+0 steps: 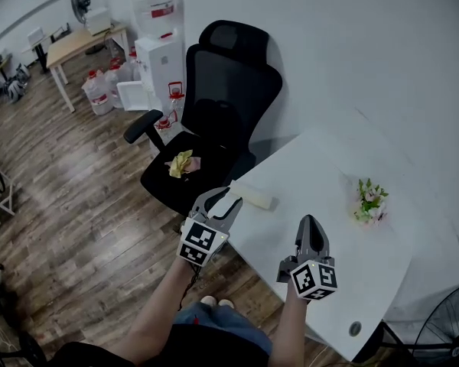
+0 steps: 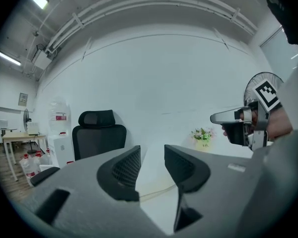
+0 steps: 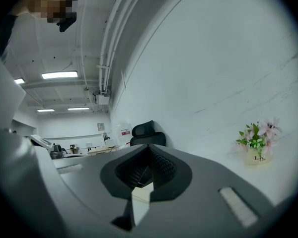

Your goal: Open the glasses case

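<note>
Pale cream oblong glasses case (image 1: 253,197), closed, lying flat near the left edge of the white table (image 1: 314,174) at mid frame, left gripper (image 1: 218,199) just beside it, jaws spread and empty, right gripper (image 1: 312,232) lower right, jaws pressed together on nothing.

No text is sharp enough to read.

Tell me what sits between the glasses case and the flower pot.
Nothing: the head view shows only bare table between glasses case and flower pot.
</note>
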A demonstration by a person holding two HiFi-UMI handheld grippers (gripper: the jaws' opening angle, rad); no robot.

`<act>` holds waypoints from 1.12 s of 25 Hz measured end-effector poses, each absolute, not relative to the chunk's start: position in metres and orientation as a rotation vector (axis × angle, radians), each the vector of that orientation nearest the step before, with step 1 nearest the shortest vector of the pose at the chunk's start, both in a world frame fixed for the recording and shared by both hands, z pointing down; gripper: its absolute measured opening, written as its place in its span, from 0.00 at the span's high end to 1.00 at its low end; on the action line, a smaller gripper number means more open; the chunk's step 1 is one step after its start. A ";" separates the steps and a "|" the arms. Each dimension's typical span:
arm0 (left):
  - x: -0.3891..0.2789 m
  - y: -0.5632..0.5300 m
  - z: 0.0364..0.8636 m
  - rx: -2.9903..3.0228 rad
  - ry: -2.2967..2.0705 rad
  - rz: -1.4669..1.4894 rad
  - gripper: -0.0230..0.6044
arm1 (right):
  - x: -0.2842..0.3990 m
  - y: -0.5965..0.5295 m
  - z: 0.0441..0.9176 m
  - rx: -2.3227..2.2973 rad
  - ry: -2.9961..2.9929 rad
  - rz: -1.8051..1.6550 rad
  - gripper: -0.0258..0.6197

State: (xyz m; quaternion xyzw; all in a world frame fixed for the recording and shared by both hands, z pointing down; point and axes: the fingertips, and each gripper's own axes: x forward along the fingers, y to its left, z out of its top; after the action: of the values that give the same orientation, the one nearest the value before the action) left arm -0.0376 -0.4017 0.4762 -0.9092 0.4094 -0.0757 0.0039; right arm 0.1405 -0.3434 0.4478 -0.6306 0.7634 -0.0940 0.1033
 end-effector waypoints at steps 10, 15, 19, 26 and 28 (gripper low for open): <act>0.010 -0.436 0.501 -2.854 1.156 -0.381 0.74 | 0.170 -0.378 0.453 -1.887 2.270 -0.307 0.95; 0.038 -0.439 0.539 -2.702 0.926 -0.678 0.72 | 0.180 -0.385 0.464 -1.892 2.277 -0.344 0.95; 0.056 -0.442 0.572 -2.574 0.769 -0.877 0.71 | 0.189 -0.386 0.472 -1.898 2.271 -0.365 0.95; 0.082 -0.451 0.623 -2.300 0.514 -1.155 0.70 | 0.207 -0.385 0.480 -1.916 2.255 -0.391 0.95; 0.086 -0.453 0.637 -2.240 0.445 -1.219 0.70 | 0.210 -0.385 0.483 -1.921 2.254 -0.399 0.95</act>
State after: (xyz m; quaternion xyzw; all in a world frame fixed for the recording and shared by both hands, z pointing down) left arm 0.0863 -0.4532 0.6373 -0.8323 0.1654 -0.4531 0.2731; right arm 0.2100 -0.3853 0.4825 -0.6408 0.7522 -0.1330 0.0766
